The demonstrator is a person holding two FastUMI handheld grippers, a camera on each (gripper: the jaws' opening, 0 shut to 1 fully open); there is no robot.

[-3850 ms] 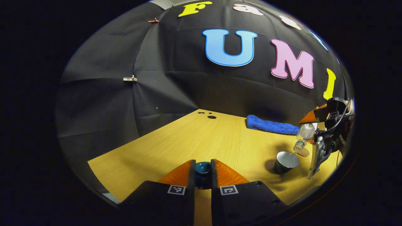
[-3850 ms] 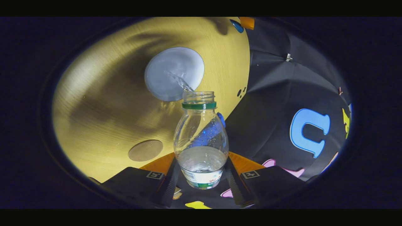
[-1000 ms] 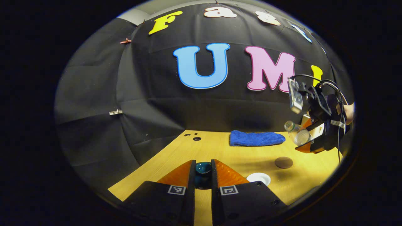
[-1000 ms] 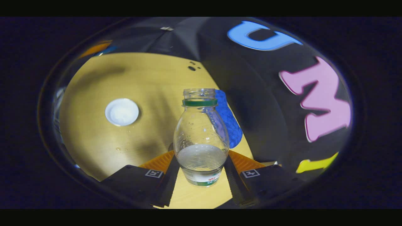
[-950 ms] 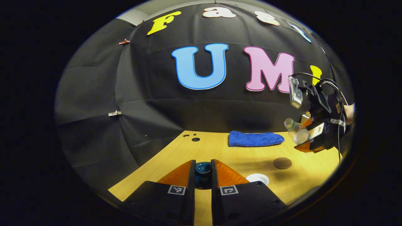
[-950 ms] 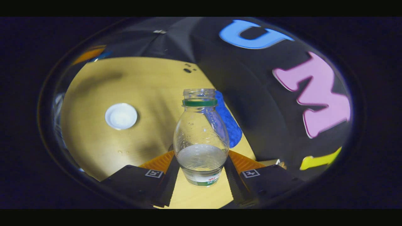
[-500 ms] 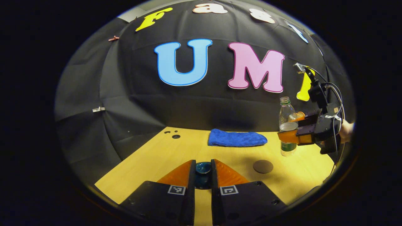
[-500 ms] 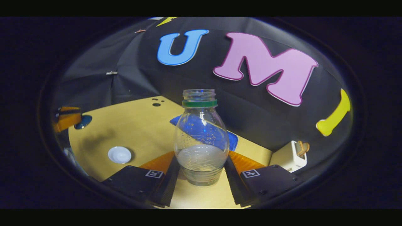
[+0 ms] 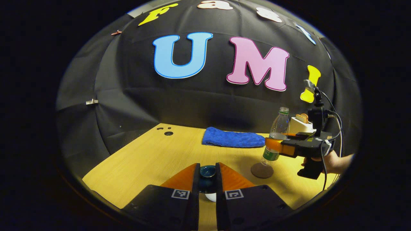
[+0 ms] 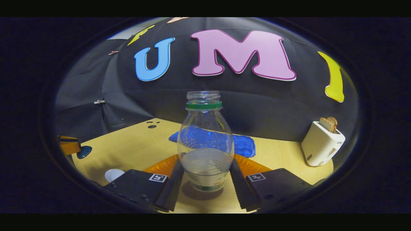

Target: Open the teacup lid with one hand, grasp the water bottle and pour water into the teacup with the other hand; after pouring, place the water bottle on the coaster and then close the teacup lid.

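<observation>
The water bottle was held upright between the two fingers of the right gripper, which were closed against its lower body from either side. In the left gripper view the same bottle was seen with its base directly over the round brown coaster, near the right edge of the bench; whether the base was touching the coaster could not be told. The bottle was uncapped and roughly a third full. A hand was wrapped around the handle of the right gripper. The left gripper was closed on the dark teal teacup lid, which was kept raised above the bench. A small part of the white rim of the teacup was visible just below the lid, between the fingers; in the right gripper view the teacup was seen near the front left corner of the bench. A blue cloth lay along the far edge of the bench, and a white toaster holding bread stood at the far right corner.
</observation>
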